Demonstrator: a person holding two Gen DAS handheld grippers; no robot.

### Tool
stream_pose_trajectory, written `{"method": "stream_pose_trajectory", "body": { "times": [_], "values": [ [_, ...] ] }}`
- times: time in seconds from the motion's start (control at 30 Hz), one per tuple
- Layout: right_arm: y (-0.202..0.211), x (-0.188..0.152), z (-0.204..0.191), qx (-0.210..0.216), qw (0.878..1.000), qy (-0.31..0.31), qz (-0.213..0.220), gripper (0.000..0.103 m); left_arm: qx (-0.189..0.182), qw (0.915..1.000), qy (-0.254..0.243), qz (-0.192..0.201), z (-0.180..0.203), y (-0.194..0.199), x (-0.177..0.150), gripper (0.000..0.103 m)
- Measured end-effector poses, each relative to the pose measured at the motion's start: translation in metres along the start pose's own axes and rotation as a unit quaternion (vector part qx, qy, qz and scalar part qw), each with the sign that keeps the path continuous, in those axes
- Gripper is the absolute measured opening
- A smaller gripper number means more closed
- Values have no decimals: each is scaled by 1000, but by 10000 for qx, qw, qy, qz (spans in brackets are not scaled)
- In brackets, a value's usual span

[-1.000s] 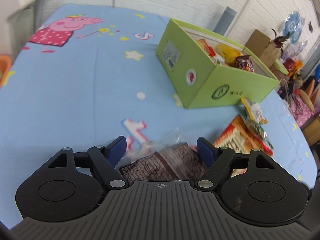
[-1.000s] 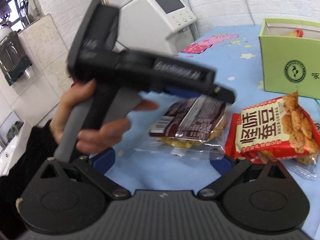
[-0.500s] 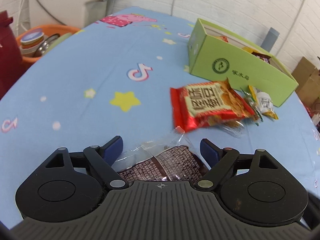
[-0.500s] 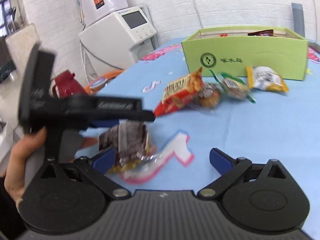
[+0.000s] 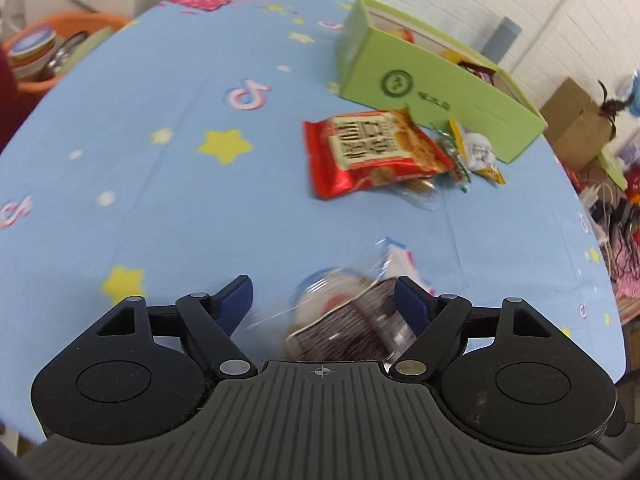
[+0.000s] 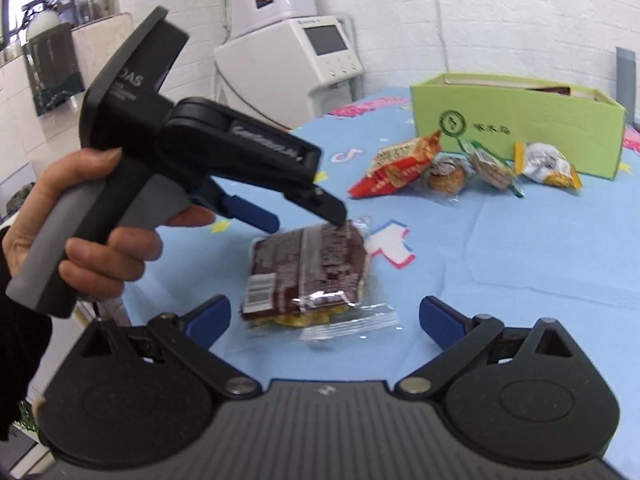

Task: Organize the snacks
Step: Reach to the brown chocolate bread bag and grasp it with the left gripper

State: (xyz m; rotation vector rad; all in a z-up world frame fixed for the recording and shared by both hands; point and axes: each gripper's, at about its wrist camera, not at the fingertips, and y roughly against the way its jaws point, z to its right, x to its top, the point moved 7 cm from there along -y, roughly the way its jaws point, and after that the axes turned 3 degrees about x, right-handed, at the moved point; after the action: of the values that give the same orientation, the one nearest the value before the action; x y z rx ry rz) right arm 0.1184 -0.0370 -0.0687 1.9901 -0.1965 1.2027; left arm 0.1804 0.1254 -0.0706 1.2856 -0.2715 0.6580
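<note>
While the person's hand (image 6: pixel 92 216) holds the left gripper (image 5: pixel 324 300) over the blue tablecloth (image 5: pixel 160 200), its jaws have just been closing a bit but sit spread, brown snack pack (image 6: pixel 308 272) loose between them (touching one pad). Right gripper (image 6: pixel 324 320) is spread, empty. Red packet (image 5: pixel 372 152) and green box (image 5: pixel 432 92) lie beyond.

White brick wall (image 6: pixel 500 8), blue tablecloth (image 5: pixel 160 208)

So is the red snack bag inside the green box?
No, the red snack bag lies on the blue tablecloth in front of the green box, outside it.
</note>
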Motion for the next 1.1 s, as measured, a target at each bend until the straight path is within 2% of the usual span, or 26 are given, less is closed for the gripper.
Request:
{"method": "stream_pose_trajectory", "body": {
  "times": [0.13,0.27,0.37,0.5,0.53,0.6,0.7,0.8,0.87,0.97,1.1],
  "values": [
    [8,-7,-15,-11,9998,221,-25,99,-60,9999,-20,-95,-16,23,-25,69],
    [21,-9,-3,-108,9999,-45,37,99,-208,9980,-582,-142,-11,44,-52,68],
    [28,-8,9,-192,9993,-310,101,99,-38,9949,-996,-161,-3,49,-63,66],
    [38,-12,32,-473,9965,-650,210,99,434,9876,-1497,-199,2,38,-71,64],
    [40,-12,38,-539,9956,-722,237,99,471,9859,-1596,-161,5,35,-72,67],
    [46,-13,49,-619,9936,-897,298,99,386,9836,-1757,-144,15,30,-74,67],
    [54,-15,63,-741,9905,-1102,364,99,37,9829,-1839,-113,41,18,-69,69],
    [58,-16,73,-778,9881,-1272,383,99,66,9814,-1918,-29,57,4,-59,69],
    [57,-16,75,-691,9879,-1344,358,99,75,9824,-1864,-38,55,6,-59,66],
    [53,-12,71,-435,9883,-1412,379,99,-274,9848,-1712,-59,41,29,-63,68],
    [30,-1,65,-248,9912,-1279,244,99,-306,9892,-1387,359,22,43,-30,74]
  ]
}}
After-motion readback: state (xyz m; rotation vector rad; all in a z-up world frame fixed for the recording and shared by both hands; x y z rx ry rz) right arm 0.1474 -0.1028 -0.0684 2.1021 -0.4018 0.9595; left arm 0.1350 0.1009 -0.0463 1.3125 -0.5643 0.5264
